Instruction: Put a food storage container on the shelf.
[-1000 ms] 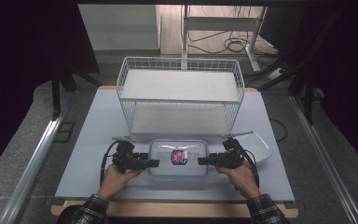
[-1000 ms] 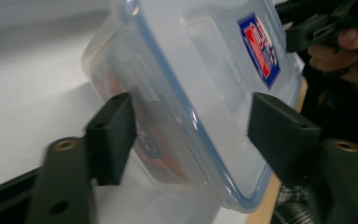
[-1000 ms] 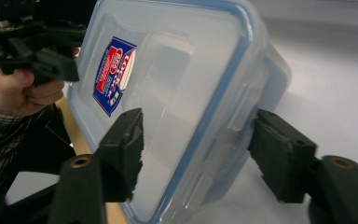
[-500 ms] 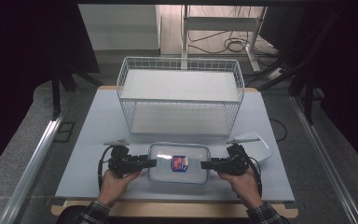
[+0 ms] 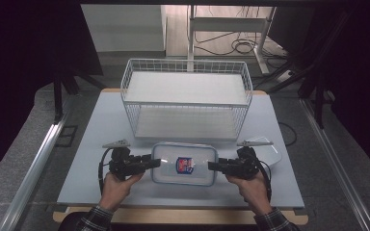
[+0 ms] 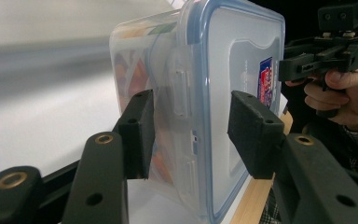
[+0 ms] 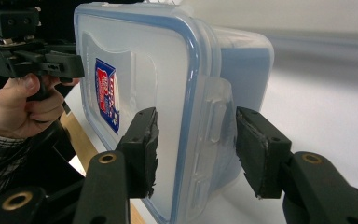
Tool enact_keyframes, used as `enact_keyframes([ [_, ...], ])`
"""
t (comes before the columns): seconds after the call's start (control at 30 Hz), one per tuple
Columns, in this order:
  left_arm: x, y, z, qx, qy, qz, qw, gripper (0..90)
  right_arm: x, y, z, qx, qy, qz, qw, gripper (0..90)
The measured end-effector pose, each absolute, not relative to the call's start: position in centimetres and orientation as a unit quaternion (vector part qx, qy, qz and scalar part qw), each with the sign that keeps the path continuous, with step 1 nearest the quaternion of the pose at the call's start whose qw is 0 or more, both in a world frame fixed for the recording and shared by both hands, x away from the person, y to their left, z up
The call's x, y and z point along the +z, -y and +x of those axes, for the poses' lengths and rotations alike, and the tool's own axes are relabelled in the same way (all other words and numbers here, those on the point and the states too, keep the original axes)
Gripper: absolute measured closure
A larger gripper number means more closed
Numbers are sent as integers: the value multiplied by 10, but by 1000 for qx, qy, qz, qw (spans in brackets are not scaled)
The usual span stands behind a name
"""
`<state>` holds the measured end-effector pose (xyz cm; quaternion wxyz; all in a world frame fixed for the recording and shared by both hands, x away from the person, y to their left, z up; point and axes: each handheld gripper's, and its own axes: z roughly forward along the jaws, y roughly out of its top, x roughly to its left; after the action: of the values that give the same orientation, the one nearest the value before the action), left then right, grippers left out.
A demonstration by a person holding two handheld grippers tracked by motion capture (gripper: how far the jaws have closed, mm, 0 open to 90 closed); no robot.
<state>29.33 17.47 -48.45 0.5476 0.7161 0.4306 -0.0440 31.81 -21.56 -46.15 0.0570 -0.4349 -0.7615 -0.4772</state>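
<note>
A clear plastic container (image 5: pixel 184 163) with a blue-rimmed lid and a red-and-blue label lies on the white table between my two grippers. My left gripper (image 5: pixel 155 162) grips its left end. In the left gripper view the container (image 6: pixel 233 60) sits between the pads (image 6: pixel 137 135), one on the lid and one on the base, beside the side latch. My right gripper (image 5: pixel 213 166) holds the opposite end. In the right gripper view the pads (image 7: pixel 144 149) clamp the container (image 7: pixel 144 56) over its latch. Both pairs of jaws have just been closing with the container between them.
A white wire two-tier rack (image 5: pixel 185 96) stands just behind the container. A pale rounded plate or lid (image 5: pixel 270 153) lies to the right of my right hand. The wooden table edge (image 5: pixel 173 215) runs close below the hands.
Both pairs of jaws have narrowed onto the container's ends. The hands and the container have shifted slightly toward the near edge of the table.
</note>
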Motion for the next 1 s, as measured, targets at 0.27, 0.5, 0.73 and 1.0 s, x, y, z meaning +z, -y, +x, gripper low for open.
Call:
enact_keyframes([
  [0.27, -463, -179, 296, -26, -423, 718, 552, 522, -442, 211, 322, -493, 762, -419, 39, 507],
  [0.5, -437, -181, 301, -5, -412, 721, 557, 520, -412, 207, 329, -508, 764, -397, 11, 508],
  [0.73, -409, -185, 311, 16, -407, 718, 565, 519, -389, 204, 339, -521, 761, -386, -2, 508],
  [1.0, -387, -186, 325, 23, -403, 714, 572, 519, -368, 203, 353, -535, 753, -383, -12, 508],
])
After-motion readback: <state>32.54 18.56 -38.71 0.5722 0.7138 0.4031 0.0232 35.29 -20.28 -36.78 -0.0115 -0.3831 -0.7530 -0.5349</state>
